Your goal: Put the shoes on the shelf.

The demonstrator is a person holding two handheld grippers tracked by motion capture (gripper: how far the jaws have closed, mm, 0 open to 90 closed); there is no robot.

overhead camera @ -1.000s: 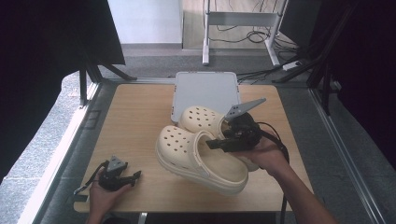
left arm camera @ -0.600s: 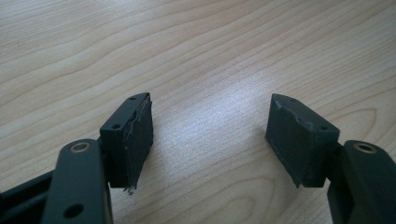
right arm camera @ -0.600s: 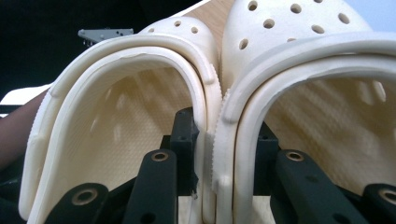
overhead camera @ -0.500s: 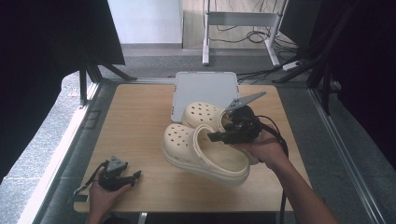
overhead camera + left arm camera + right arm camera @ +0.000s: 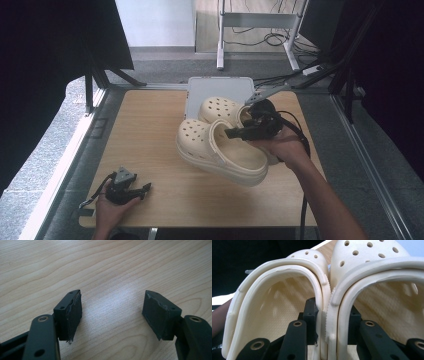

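The right gripper (image 5: 325, 325) clamps the touching inner walls of two cream clogs (image 5: 220, 147), one jaw inside each. The left gripper (image 5: 112, 312) rests near the table's (image 5: 145, 135) near-left corner, jaws apart, holding nothing.

Lab, black curtains (image 5: 45, 60) (cables (image 5: 265, 32))

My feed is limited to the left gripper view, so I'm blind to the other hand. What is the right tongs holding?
Observer: The right tongs are clamped on both cream clogs at once, one jaw inside each shoe, their inner walls pressed together between them.
Operator: Are the clogs on the table?
Observer: The near clog hangs tilted above the wooden table; the far clog is over the white tray.
Operator: And where are my left tongs?
Observer: The left tongs are open at the table's near left corner, far from the shoes.
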